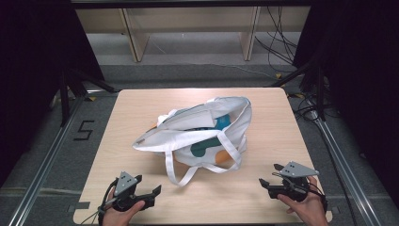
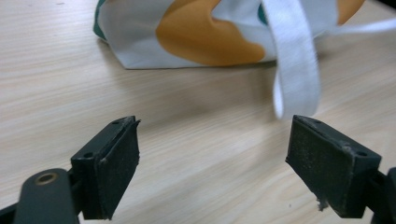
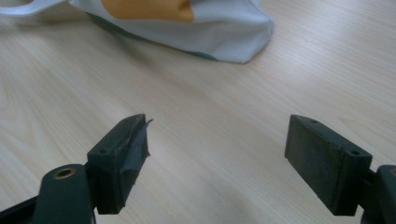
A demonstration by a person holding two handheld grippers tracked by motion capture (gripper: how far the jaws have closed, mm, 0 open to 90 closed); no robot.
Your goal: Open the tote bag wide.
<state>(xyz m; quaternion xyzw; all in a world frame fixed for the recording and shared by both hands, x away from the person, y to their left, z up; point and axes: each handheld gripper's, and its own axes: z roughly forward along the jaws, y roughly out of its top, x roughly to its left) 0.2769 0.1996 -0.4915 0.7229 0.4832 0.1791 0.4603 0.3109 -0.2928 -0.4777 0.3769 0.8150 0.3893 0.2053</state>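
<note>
1. A white cloth tote bag (image 1: 197,136) with orange and teal shapes printed on it is lying on its side near the middle of the wooden table (image 1: 141,106). Its mouth is gaping toward the far right, and something teal is showing inside.
2. The bag's handle strap (image 1: 176,172) is trailing in a loop toward the person's edge of the table; in the left gripper view that strap (image 2: 295,60) is hanging just beyond the right-hand jaw.
3. The bag is looking soft and light: the fabric is sagging and creasing, so it will probably fold and slide instead of keeping its shape when lifted. What is inside cannot be made out, so its weight is uncertain.
4. The strap or the hem of the mouth seems the best place to pinch, since flat panels would likely bunch up.
5. The left gripper (image 1: 147,191) is hovering near the table's front-left edge, jaws spread wide, holding and touching nothing.
6. The right gripper (image 1: 268,184) is hovering at the front right, well apart from the bag, jaws likewise gaping with only bare tabletop between them.
</note>
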